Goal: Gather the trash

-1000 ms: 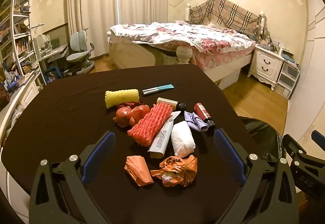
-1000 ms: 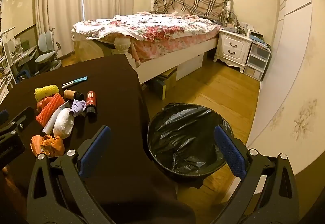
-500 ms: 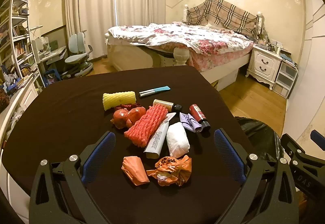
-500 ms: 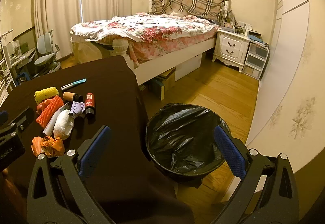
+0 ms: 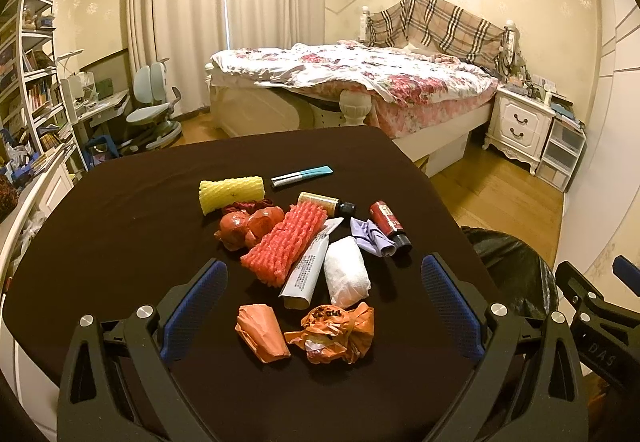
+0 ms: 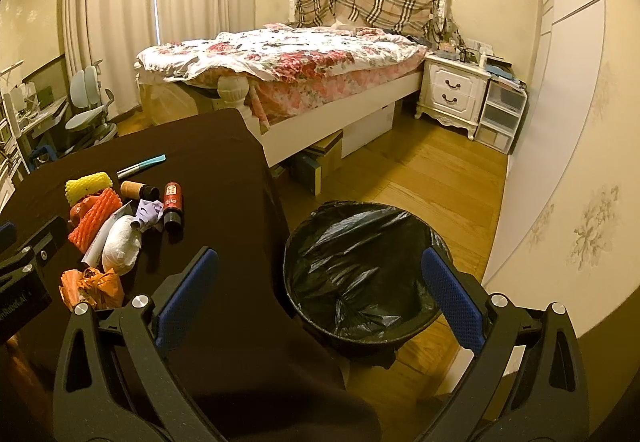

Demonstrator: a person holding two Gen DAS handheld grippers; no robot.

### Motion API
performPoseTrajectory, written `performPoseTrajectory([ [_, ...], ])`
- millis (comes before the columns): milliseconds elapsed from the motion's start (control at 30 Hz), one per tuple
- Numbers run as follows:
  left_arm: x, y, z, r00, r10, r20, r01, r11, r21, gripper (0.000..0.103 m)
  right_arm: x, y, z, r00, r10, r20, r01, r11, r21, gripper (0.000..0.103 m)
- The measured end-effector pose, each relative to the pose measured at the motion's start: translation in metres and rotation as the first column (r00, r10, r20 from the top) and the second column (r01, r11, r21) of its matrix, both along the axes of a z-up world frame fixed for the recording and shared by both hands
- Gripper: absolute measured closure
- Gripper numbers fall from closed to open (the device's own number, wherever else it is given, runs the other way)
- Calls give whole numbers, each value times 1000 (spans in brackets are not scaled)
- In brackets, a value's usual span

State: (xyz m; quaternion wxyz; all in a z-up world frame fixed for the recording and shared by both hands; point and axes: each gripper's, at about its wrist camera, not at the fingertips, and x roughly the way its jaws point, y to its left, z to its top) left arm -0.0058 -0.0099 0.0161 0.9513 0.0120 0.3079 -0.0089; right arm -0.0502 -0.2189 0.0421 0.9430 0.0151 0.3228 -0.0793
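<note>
Trash lies clustered on the dark table [image 5: 120, 234]: a crumpled orange bag [image 5: 338, 332], an orange wrapper [image 5: 262, 332], a white wad [image 5: 346, 276], a tube [image 5: 308, 268], red foam netting [image 5: 288, 242], yellow foam netting [image 5: 232, 193], a purple scrap [image 5: 372, 238], a red bottle [image 5: 388, 222] and a brown bottle [image 5: 324, 201]. My left gripper [image 5: 322, 306] is open, hovering just short of the orange bag. My right gripper [image 6: 320, 294] is open above the table edge, beside the black-lined bin [image 6: 360, 270] on the floor.
A teal pen [image 5: 302, 174] lies at the far side of the pile. The bin [image 5: 516, 270] stands off the table's right edge. A bed [image 5: 352, 81], nightstand [image 5: 520, 121] and desk chair [image 5: 152, 109] stand beyond the table. Shelves line the left wall.
The pile sits slightly higher and smaller in the left wrist view, so the left gripper has drawn back or lifted a little. The right view is nearly unchanged. Both grippers stay open.
</note>
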Motion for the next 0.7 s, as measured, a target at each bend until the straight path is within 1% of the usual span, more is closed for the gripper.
performPoseTrajectory([
  [700,0,-2,0,1000,-1,-3,1,1000,-1,6,-4,-4,-2,1000,-2,1,2,1000,7,4],
])
